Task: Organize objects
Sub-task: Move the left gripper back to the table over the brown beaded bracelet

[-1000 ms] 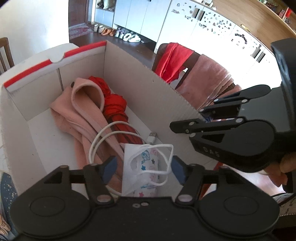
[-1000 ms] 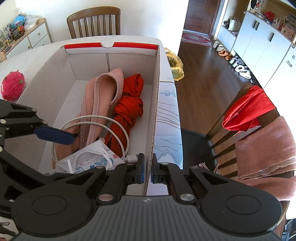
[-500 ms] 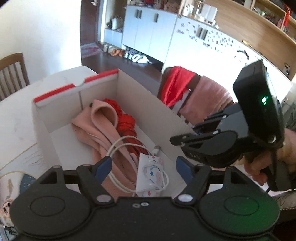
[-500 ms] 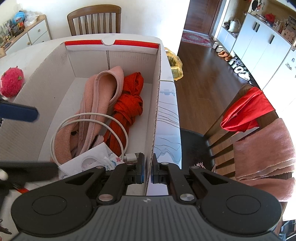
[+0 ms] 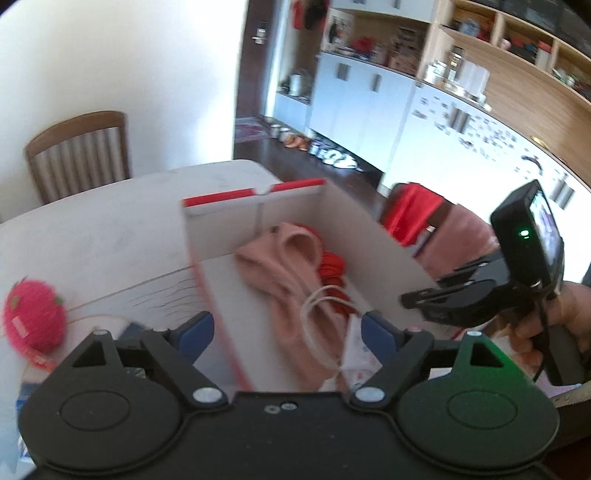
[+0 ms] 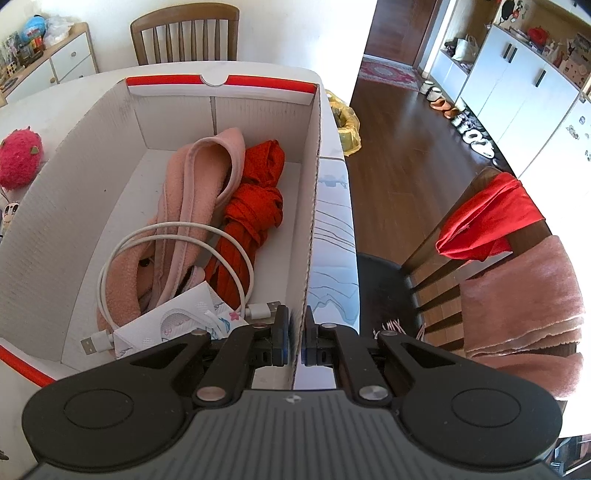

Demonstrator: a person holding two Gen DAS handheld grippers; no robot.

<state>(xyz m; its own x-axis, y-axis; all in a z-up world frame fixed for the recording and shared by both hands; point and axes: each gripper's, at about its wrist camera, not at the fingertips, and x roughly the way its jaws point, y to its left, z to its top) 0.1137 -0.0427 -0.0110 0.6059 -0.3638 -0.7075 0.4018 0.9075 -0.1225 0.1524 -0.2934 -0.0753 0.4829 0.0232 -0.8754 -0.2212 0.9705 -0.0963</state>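
- The white cardboard box (image 6: 92, 206) with red-trimmed edges stands open on the pale table (image 5: 110, 229), near the table's right edge.
- Inside it, a pink fleece garment (image 6: 192, 192) lies lengthwise along the middle, and a folded red cloth (image 6: 255, 210) lies against its right side, close to the right wall.
- A white USB cable (image 6: 173, 236) is looped on top of the pink garment; one plug rests near the front left of the box floor, the other by the right wall.
- A white face mask (image 6: 177, 325) with small printed figures lies at the near end, partly under the cable loop.
- The left part of the box floor is bare.
- The right gripper (image 6: 295, 332) has its jaws pinched on the box's right wall at the near end, one finger inside and one outside.
- The left gripper (image 5: 286, 328) is raised over the near end of the box with its jaws spread wide and nothing between them; its blue pads (image 5: 197, 326) straddle the left wall. This view is blurred.
- In the left view, a hand (image 5: 565, 317) grips the handle of the right gripper.
- A pink plush toy (image 5: 33, 317) sits on the table left of the box, apart from it.
- A wooden chair (image 6: 487, 236) to the right of the table carries a red cloth and a pink towel (image 6: 524, 295) over its back.
- Another wooden chair (image 6: 184, 33) stands at the far side of the table.
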